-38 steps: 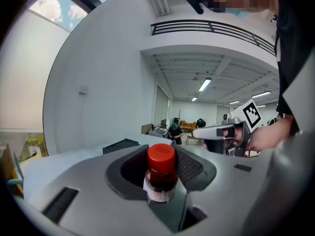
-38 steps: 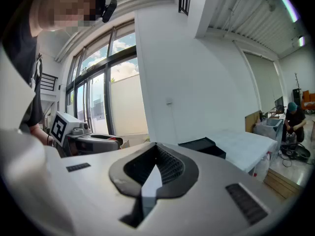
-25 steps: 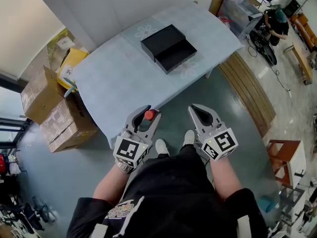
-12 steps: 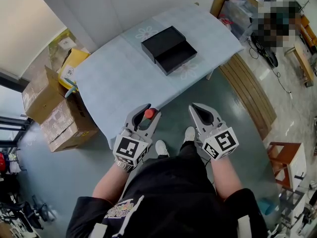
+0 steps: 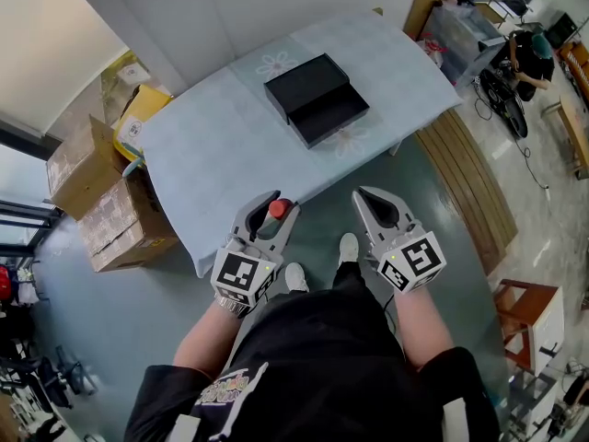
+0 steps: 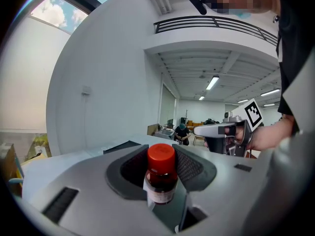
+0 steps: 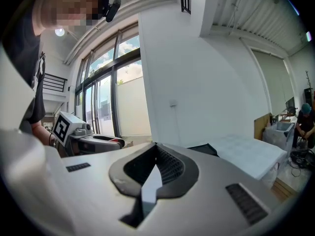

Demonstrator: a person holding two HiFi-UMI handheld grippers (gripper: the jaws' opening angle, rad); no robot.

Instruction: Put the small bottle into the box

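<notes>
The left gripper (image 5: 271, 203) is clamped on the bottle (image 6: 161, 172). Its jaws press the glass on both sides just below the red cap. The bottle stands upright in the grip, cap up, with its long axis across the line the jaws point along. The right gripper (image 5: 369, 200) holds nothing; its jaws are closed tip to tip.

In the head view both grippers sit low at centre frame, side by side but apart, pointing up-frame and roughly level. The forearms run back to the person's body at the bottom edge. The left jaw tips overlap the near edge of the table (image 5: 212, 155); I cannot tell whether they are over it or short of it.

The box (image 5: 317, 99) lies well up-frame, at upper centre, black and open, its open half toward the lower right. It sits up and slightly right of the bottle, about midway between the two grippers' lines, so neither is clearly nearer. I judge the coming move to be a forward carry by the left hand across the table, keeping the bottle upright.
</notes>
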